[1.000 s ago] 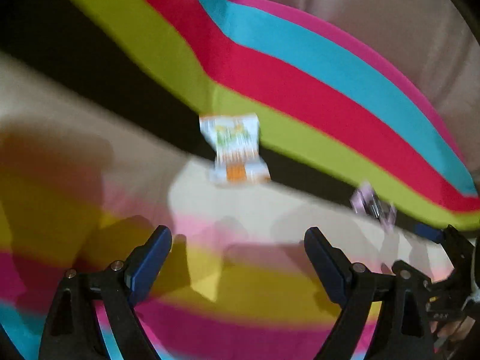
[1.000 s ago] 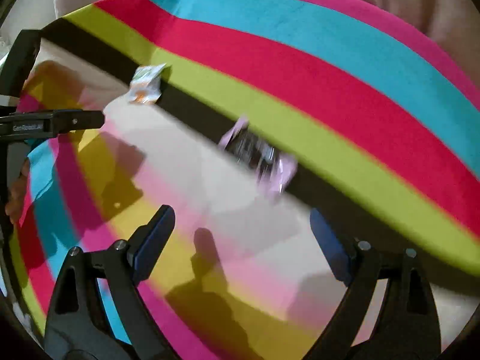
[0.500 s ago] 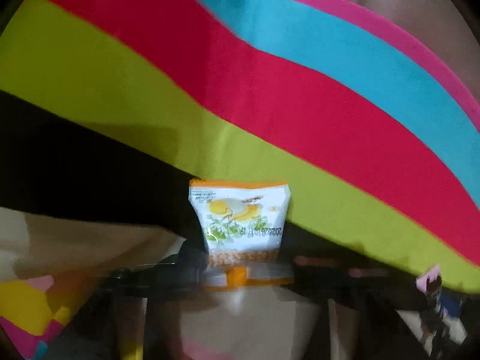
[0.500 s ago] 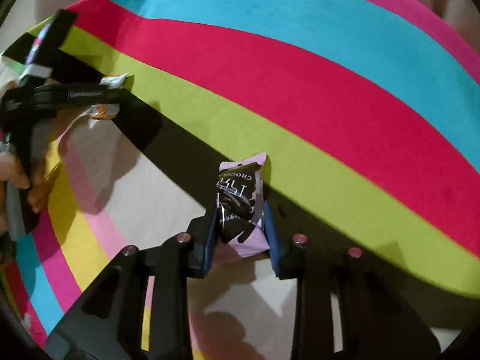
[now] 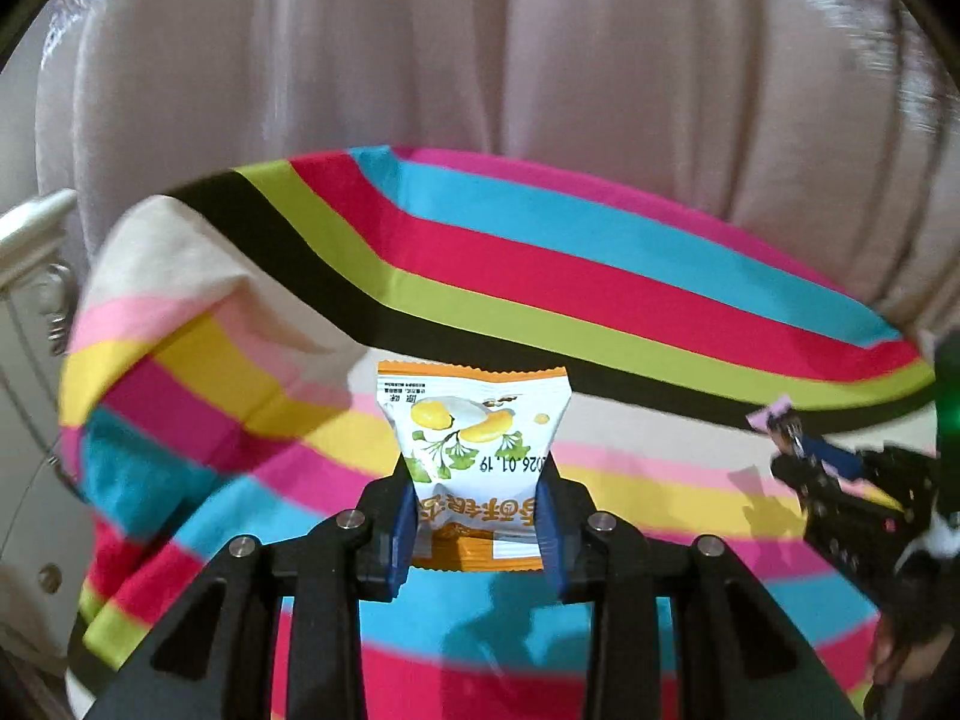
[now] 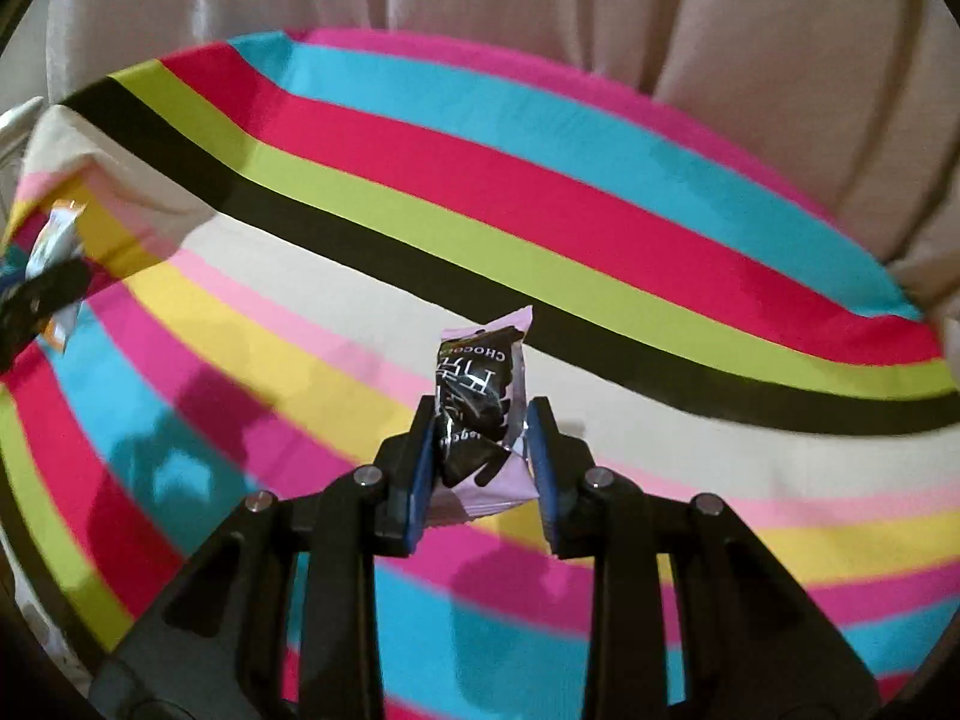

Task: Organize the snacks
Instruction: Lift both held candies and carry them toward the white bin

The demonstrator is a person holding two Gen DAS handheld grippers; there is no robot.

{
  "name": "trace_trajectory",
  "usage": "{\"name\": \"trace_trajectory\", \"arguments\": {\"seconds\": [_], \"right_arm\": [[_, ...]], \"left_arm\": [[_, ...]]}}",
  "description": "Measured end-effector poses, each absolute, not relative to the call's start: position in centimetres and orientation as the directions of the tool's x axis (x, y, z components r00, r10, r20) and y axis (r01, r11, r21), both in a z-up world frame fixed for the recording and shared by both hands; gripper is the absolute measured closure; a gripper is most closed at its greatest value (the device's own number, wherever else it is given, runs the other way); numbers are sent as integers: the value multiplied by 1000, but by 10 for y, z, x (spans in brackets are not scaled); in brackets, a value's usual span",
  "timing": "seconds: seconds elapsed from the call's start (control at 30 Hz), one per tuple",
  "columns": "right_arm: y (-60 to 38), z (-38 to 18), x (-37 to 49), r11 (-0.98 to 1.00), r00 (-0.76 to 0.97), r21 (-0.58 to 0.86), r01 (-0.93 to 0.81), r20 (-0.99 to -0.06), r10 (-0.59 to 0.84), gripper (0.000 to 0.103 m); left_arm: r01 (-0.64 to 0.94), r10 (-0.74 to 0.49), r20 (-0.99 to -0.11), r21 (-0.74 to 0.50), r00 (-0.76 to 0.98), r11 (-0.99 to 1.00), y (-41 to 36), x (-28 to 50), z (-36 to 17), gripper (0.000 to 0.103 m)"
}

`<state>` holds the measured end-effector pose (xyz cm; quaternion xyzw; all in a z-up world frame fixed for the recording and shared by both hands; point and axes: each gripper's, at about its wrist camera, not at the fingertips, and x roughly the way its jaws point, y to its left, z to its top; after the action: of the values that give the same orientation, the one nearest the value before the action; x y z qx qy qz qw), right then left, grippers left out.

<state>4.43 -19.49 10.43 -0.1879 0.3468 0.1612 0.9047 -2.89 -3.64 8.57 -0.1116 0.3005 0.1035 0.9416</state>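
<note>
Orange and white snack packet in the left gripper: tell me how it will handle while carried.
The snack packet looks light and puffy, pinched narrow where the left gripper clamps it. It probably flops little, since its top stands upright. Its glossy film may slip.

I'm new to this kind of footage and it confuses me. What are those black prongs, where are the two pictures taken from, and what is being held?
There is no robot here: a person holds a hand-held gripper in each hand, and a wide-angle camera on each looks forward along its two black fingers.

In the left camera's picture, the left gripper is shut on a white and orange snack packet. In the right camera's picture, the right gripper is shut on a pink and black chocolate packet.

Each camera also catches the other gripper at the edge of its picture. Beneath both lies a striped cloth, with pale cushioning behind it. No other snacks show on the cloth.
</note>
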Motion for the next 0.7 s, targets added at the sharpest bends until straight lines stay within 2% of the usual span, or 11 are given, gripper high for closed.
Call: {"name": "trace_trajectory", "arguments": {"seconds": [0.27, 0.43, 0.6, 0.7], "right_arm": [[-232, 154, -64, 907, 785, -243, -345, -604, 137, 70], [-256, 183, -139, 914, 840, -281, -292, -533, 105, 70], [-280, 228, -220, 931, 913, -305, -199, -402, 63, 70], [-289, 256, -255, 937, 941, -318, -146, -336, 33, 70]], "left_arm": [[-154, 61, -497, -149, 865, 977, -47, -111, 133, 68], [-60, 4, -368, -142, 930, 988, -59, -157, 186, 68], [17, -45, -214, -129, 976, 991, -67, -210, 237, 68], [59, -78, -149, -130, 986, 990, -70, -235, 264, 68]]}}
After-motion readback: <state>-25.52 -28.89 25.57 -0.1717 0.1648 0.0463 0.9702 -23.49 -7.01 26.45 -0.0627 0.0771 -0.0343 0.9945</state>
